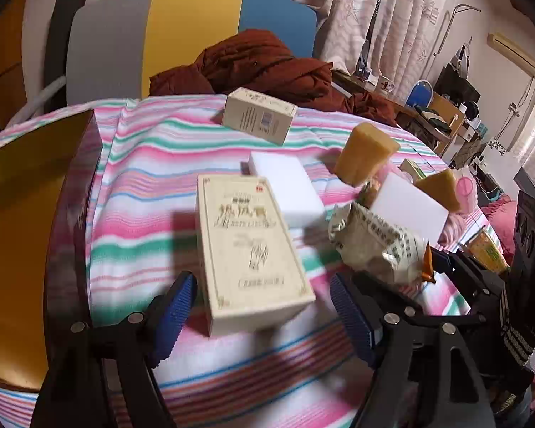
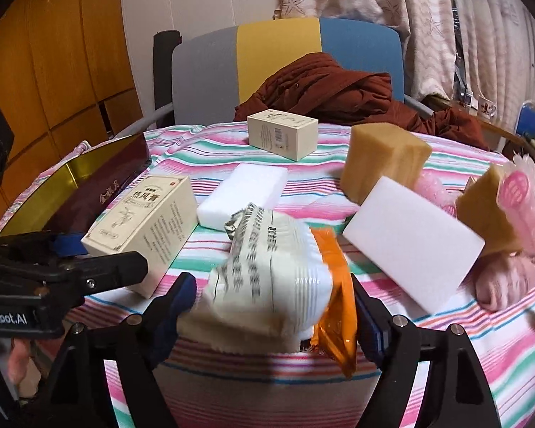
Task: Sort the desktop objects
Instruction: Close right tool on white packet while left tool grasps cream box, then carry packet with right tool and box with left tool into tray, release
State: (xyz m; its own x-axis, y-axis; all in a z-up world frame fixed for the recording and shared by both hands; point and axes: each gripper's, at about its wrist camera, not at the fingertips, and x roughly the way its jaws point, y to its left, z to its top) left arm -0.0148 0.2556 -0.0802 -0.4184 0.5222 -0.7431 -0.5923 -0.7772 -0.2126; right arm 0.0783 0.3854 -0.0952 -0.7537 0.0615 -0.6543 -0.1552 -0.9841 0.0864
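Note:
A cream box with dark lettering lies on the striped cloth between the blue pads of my left gripper. A small gap shows on each side, so the gripper is open. The right wrist view shows the same box with the left gripper around its near end. A cream packet with black print and an orange packet lie between the fingers of my right gripper. Its jaws stand wide and do not press on them.
A second cream box stands at the back. Two white blocks, two tan blocks and a pink brush crowd the right. A maroon and gold box lies left. A chair with a brown jacket stands behind.

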